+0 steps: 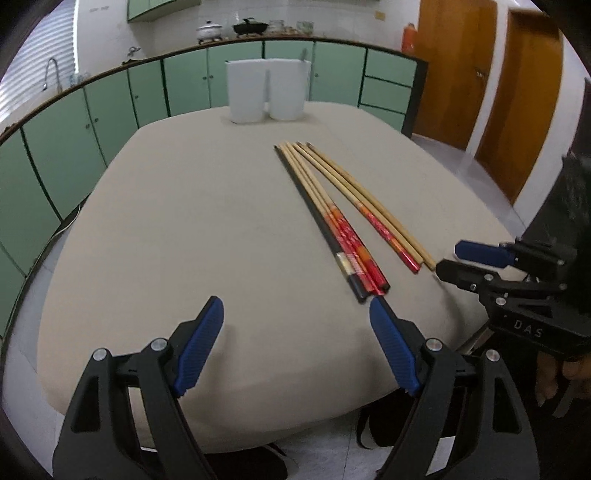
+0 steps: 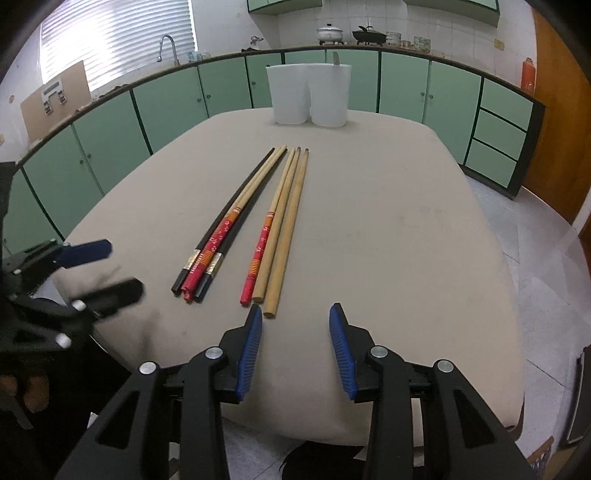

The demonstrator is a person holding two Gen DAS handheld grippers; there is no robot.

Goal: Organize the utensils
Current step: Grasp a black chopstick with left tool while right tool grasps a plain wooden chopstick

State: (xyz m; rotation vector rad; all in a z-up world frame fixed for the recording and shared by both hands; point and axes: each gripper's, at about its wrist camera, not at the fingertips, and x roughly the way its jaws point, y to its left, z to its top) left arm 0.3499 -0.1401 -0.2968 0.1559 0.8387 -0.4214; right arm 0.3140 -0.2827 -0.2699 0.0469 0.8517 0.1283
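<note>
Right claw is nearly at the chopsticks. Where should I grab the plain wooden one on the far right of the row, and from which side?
Grip the plain wooden chopstick at its thick near end, which lies just ahead of the open right claw. Come from the near table edge, shifting slightly left so the fingers straddle its width. It lies flat and touches its neighbour, so pinching it alone looks tricky.

Beige table (image 2: 406,229). Behind it, green cabinets (image 2: 170,99) under a long counter. On counter: faucet (image 2: 168,46) at left, white pot (image 2: 330,33), black wok (image 2: 369,36), some jars. Bright blinds (image 2: 114,40) upper left. Wooden doors (image 1: 491,85), orange cylinder (image 2: 528,74) at right.
</note>
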